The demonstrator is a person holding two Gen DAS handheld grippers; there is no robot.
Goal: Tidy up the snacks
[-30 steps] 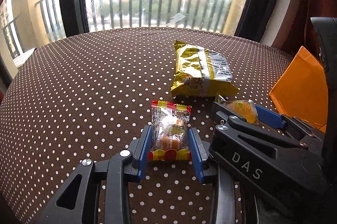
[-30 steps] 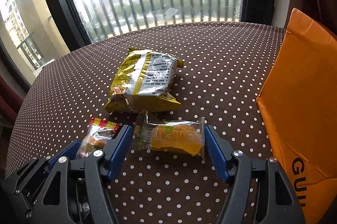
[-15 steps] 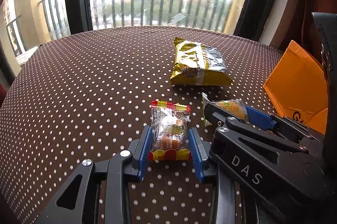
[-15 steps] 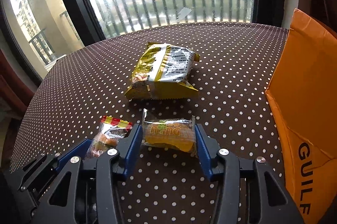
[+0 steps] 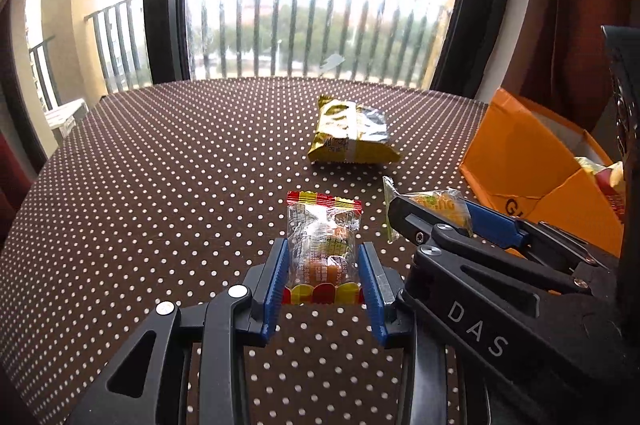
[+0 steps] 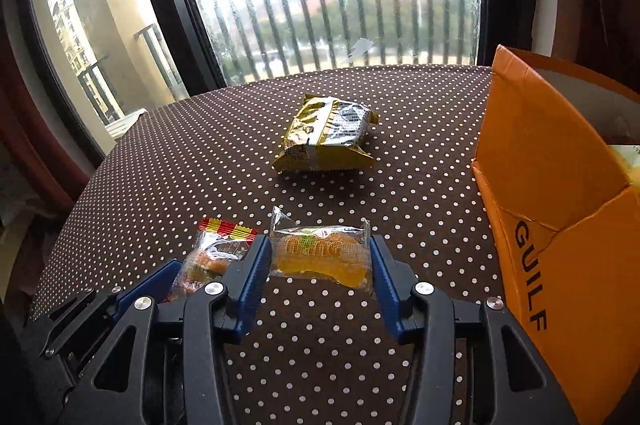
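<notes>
Round table in brown cloth with white dots, filling the middle of both views, window with railing across the top. Orange box, open, lettered GUILF, at right edge of the right wrist view; same at right in the left wrist view. Yellow bag flat on the cloth, upper centre, well apart from both grippers. Right gripper at lower centre, blue pads clamped on both ends of orange pack, held crosswise. Left gripper at lower centre of its own view, clenched on clear candy pack with red and yellow ends. Both packs side by side, near each other.
</notes>
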